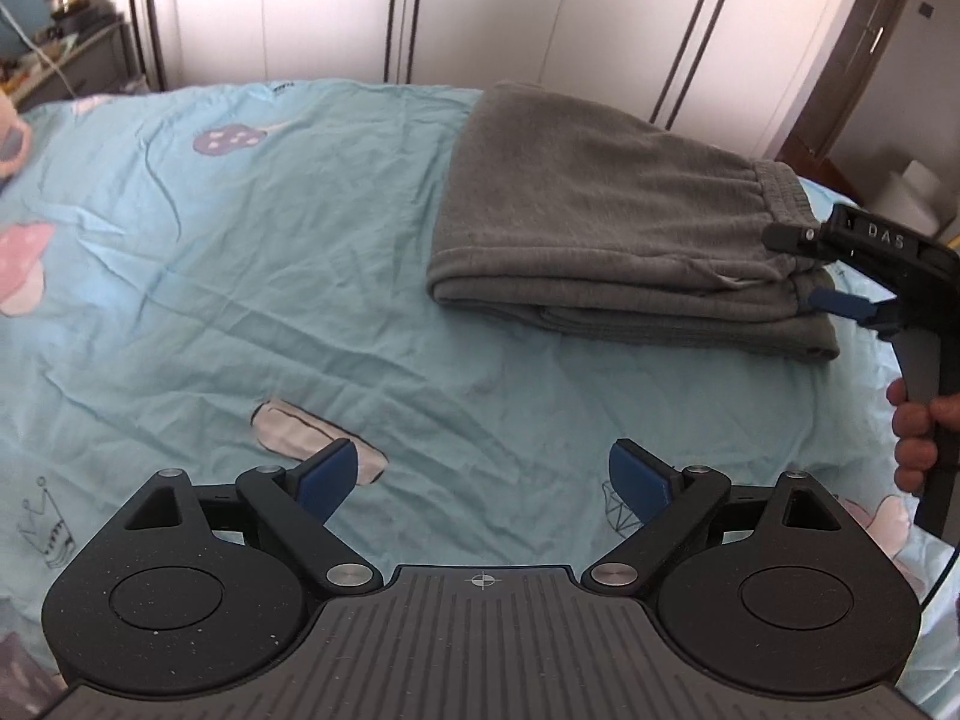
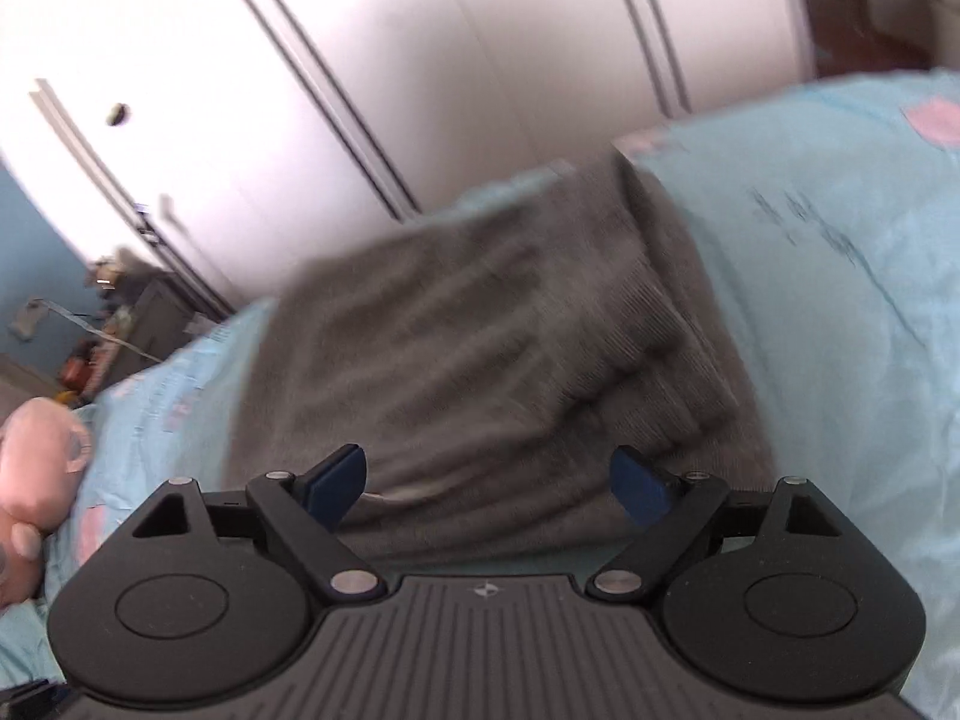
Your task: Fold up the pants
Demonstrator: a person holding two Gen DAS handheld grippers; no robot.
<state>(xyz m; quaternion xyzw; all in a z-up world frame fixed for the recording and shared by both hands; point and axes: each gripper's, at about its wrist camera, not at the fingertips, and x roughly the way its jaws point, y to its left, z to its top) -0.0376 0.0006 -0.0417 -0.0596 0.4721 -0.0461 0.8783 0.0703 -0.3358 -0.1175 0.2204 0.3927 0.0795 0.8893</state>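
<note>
1. Grey fleece pants (image 1: 606, 228) lie folded into a thick stack on the light blue bedsheet (image 1: 252, 276), with the waistband end of the stack toward the right gripper (image 1: 831, 267)
2. Right gripper sits at the waistband end of the pants, one finger above the top layer and one below; from its own camera the fingers (image 2: 336, 480) stand wide apart with nothing between them, and the view is blurred
3. Left gripper (image 1: 486, 480) hovers over bare sheet, well apart from the pants on their near side, its fingers spread wide and empty
4. Judging by the compact stack, the folding looks close to done, and the step in hand seems to be letting go or tidying at the waistband
5. To do it well, draw the right gripper straight back from the pants so the top layer is not dragged off the stack, and keep the left gripper clear unless an edge needs squaring
6. Left wrist view shows the whole stack and its layered near edge; right wrist view shows only the pants' top surface close up, plus a pink soft toy (image 2: 36, 468) beyond the pants' left side
</note>
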